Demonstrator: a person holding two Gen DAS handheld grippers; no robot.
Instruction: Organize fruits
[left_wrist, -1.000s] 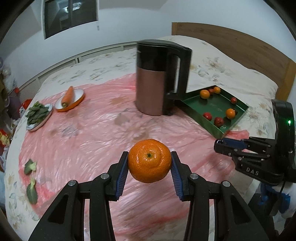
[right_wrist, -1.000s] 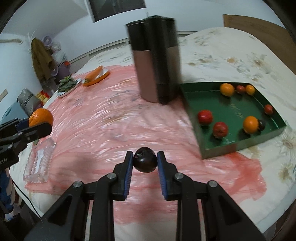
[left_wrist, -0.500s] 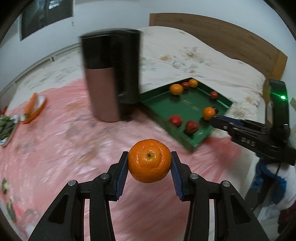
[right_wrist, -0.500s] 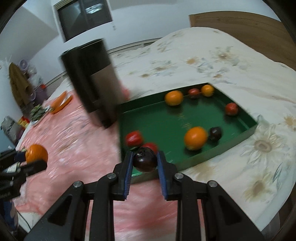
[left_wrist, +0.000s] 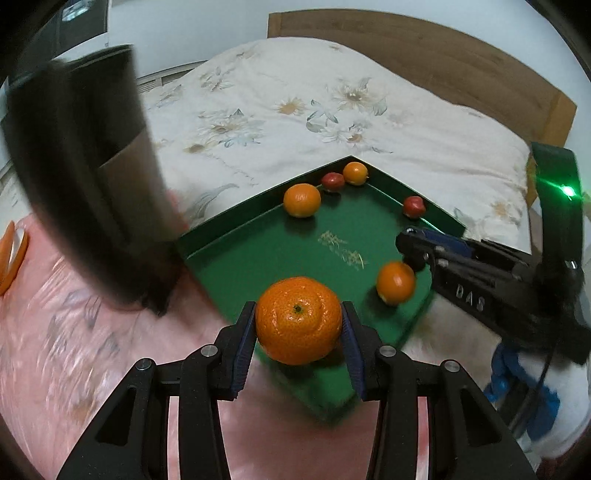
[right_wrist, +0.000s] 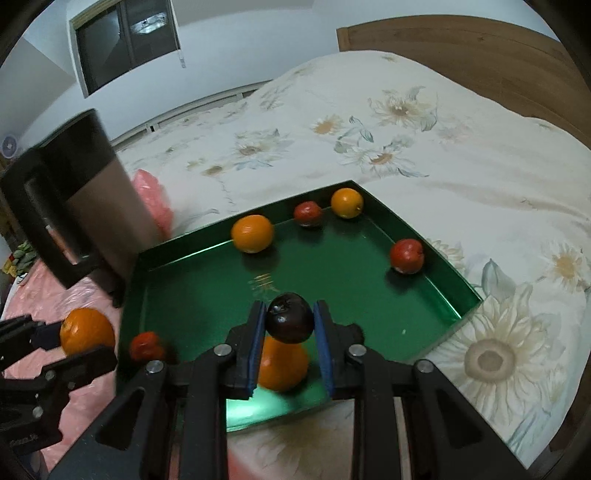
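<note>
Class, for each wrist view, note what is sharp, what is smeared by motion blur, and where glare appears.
Left wrist view: held orange sharp, kettle and pink sheet smeared, green lens flare at right. Right wrist view: dark fruit sharp, kettle blurred, glare on the green tray floor.

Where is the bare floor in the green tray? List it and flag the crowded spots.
Bare: the middle of the green tray, between the gold print and the red fruit at the right wall. Crowded: the far corner by the small orange, and the near edge around the loose orange.
</note>
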